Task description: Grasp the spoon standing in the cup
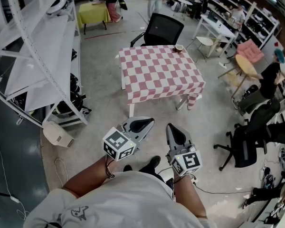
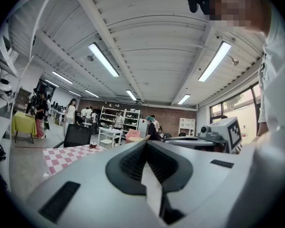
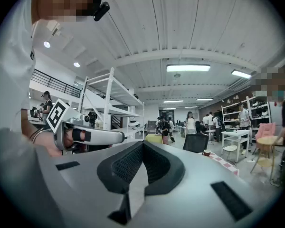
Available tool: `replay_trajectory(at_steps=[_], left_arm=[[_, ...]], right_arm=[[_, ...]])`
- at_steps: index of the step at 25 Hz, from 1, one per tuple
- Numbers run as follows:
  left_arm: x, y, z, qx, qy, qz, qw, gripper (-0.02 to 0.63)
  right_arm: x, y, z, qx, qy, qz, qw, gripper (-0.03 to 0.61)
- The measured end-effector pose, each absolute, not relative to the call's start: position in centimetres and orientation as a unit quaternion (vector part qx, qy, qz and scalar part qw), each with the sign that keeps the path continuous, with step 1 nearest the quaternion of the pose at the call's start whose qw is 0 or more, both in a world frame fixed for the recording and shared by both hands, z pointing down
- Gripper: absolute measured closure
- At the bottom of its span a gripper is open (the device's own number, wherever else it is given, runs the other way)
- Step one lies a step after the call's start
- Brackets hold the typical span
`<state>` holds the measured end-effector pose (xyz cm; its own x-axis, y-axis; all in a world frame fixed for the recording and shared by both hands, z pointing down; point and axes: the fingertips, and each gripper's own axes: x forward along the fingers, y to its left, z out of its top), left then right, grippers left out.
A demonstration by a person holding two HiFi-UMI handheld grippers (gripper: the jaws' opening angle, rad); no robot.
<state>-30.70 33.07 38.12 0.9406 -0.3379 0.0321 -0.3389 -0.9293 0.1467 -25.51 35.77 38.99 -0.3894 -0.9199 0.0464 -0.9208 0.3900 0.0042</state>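
A small brown cup [image 1: 179, 48] stands at the far right corner of a table with a pink and white checked cloth [image 1: 156, 75]; it is too small to make out a spoon in it. The cup [image 2: 92, 145] also shows far off in the left gripper view, and the cup [image 3: 206, 152] in the right gripper view. My left gripper [image 1: 141, 125] and right gripper [image 1: 175, 132] hang side by side close to my body, well short of the table. Both are shut with nothing between their pads. The left gripper [image 2: 147, 163] and right gripper [image 3: 141, 167] point level across the room.
White metal shelving [image 1: 38, 56] runs along the left. A black chair [image 1: 160, 28] stands behind the table. Another black office chair [image 1: 247, 141] and a round wooden table [image 1: 247, 65] are at the right. Cables lie on the grey floor [image 1: 104, 103]. People stand at the room's far end.
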Motion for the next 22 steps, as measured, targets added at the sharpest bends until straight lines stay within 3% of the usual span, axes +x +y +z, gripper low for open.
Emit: replay_trajectory(at_steps=[13,22], left_arm=[[-28.4,30.6,39.0,0.981,-0.172,-0.002,0.088,0.603],[-21.1,27.2,39.9,0.982,-0.162,-0.001,0.094,0.603]], right_arm=[[-24.4,33.5,39.7,0.531,-0.847,0.014,0.017,0.548],[-17.2,30.3,40.7,0.545,-0.838,0.029,0.002,0.548]])
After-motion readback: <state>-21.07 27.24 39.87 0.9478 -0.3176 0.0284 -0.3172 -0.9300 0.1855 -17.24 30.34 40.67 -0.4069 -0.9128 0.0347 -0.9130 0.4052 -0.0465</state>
